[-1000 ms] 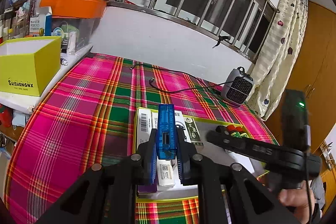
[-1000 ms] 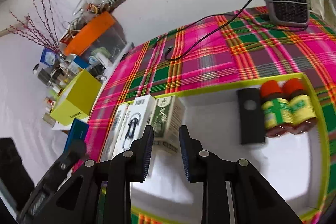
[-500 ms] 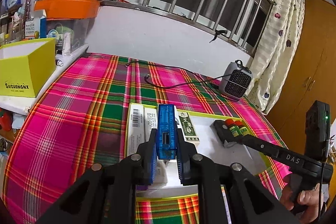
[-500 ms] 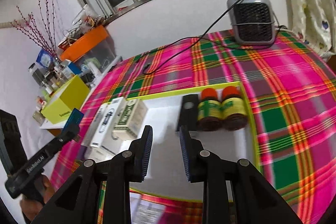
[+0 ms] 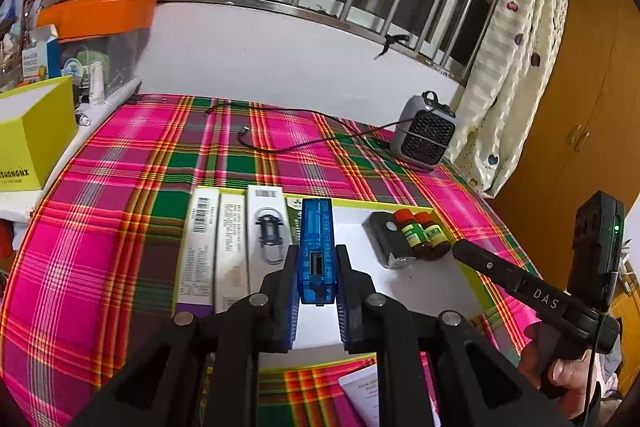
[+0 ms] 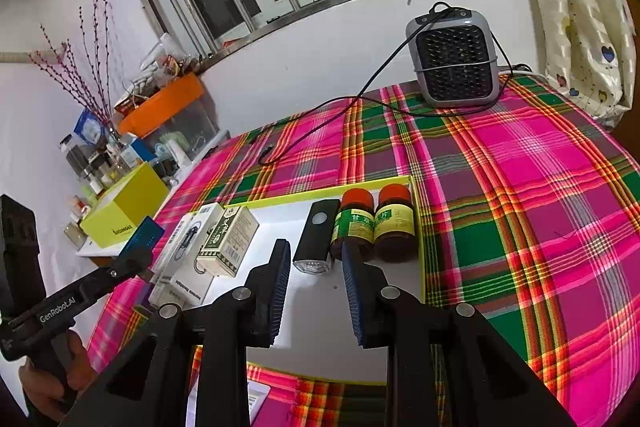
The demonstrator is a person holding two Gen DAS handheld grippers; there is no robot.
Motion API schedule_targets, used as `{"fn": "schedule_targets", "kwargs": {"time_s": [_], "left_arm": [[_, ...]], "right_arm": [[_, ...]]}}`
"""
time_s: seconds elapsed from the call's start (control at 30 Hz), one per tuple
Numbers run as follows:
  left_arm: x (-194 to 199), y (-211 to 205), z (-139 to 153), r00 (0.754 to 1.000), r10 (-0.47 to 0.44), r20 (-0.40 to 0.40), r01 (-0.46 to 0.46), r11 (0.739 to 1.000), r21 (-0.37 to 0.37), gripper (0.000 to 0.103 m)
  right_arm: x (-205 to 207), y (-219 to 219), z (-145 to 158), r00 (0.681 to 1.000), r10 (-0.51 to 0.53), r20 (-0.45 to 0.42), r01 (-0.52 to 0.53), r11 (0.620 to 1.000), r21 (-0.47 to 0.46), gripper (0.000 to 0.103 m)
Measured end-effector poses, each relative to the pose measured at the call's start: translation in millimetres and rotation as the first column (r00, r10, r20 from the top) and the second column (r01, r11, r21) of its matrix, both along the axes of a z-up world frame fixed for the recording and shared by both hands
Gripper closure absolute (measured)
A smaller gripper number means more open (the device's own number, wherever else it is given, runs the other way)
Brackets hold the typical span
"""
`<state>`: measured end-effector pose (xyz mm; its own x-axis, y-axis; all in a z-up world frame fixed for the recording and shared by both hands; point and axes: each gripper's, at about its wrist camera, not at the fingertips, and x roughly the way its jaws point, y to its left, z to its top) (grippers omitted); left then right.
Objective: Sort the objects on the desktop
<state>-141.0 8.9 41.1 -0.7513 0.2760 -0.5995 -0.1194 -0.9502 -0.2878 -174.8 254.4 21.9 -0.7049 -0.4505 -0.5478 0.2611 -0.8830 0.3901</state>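
My left gripper [image 5: 318, 257] is shut on a translucent blue box [image 5: 316, 231], held above a white tray with a yellow-green rim [image 5: 404, 291]. In the tray lie three long white boxes [image 5: 230, 239] side by side. Next to them is a green-and-white box [image 6: 230, 239]. Further right are a black flashlight [image 6: 318, 235] and two red-capped brown bottles [image 6: 354, 223]. My right gripper [image 6: 315, 250] hangs open over the tray just before the flashlight, with nothing between its fingers. It also shows at the right of the left wrist view as the right gripper [image 5: 460, 249].
The table wears a pink and green plaid cloth [image 6: 520, 187]. A grey fan heater [image 6: 454, 63] stands at the back right, its black cable [image 6: 320, 131] trailing across the cloth. A yellow box [image 5: 28, 131] and an orange bin [image 5: 96, 15] sit on the left shelf. A leaflet [image 5: 360, 391] lies before the tray.
The right gripper has swung from over the white boxes to the flashlight and bottles and drawn back. The left gripper has pulled back a little, still holding the blue box.
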Motion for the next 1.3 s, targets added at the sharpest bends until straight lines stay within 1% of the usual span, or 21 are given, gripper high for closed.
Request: {"fn": "schedule_targets", "kwargs": {"time_s": [0.17, 0.3, 0.37, 0.57, 0.77, 0.97, 1.3], "left_arm": [[-7.7, 20.7, -0.7, 0.999, -0.030, 0.026, 0.030, 0.999, -0.012, 0.087], [-15.1, 34.4, -2.5, 0.997, -0.056, 0.048, 0.056, 0.998, -0.011, 0.087], [-20.4, 43.8, -2.5, 0.997, -0.064, 0.053, 0.065, 0.998, -0.023, 0.087], [-38.8, 59.8, -9.9, 0.994, -0.059, 0.096, 0.062, 0.998, -0.028, 0.087], [-56.8, 69.7, -15.5, 0.991, -0.051, 0.121, 0.055, 0.998, -0.033, 0.087], [-71.5, 79.2, -26.5, 0.986, -0.045, 0.163, 0.053, 0.998, -0.046, 0.087], [-91.4, 84.6, -40.9, 0.978, -0.032, 0.207, 0.044, 0.997, -0.056, 0.087]], "right_arm": [[2.0, 5.8, -1.5, 1.000, -0.012, -0.003, 0.012, 1.000, 0.002, 0.075], [2.0, 12.0, -0.8, 1.000, -0.022, -0.006, 0.021, 1.000, -0.013, 0.075], [1.7, 13.6, -1.5, 1.000, -0.021, -0.003, 0.021, 1.000, -0.020, 0.075], [1.7, 17.5, -2.1, 1.000, -0.026, 0.002, 0.026, 0.999, -0.039, 0.075], [2.2, 26.3, -0.7, 0.999, -0.050, 0.000, 0.050, 0.996, -0.067, 0.075], [2.0, 26.7, -0.6, 0.999, -0.051, 0.001, 0.051, 0.997, -0.066, 0.075], [1.5, 30.1, -3.0, 0.998, -0.056, 0.011, 0.056, 0.995, -0.079, 0.074]]}}
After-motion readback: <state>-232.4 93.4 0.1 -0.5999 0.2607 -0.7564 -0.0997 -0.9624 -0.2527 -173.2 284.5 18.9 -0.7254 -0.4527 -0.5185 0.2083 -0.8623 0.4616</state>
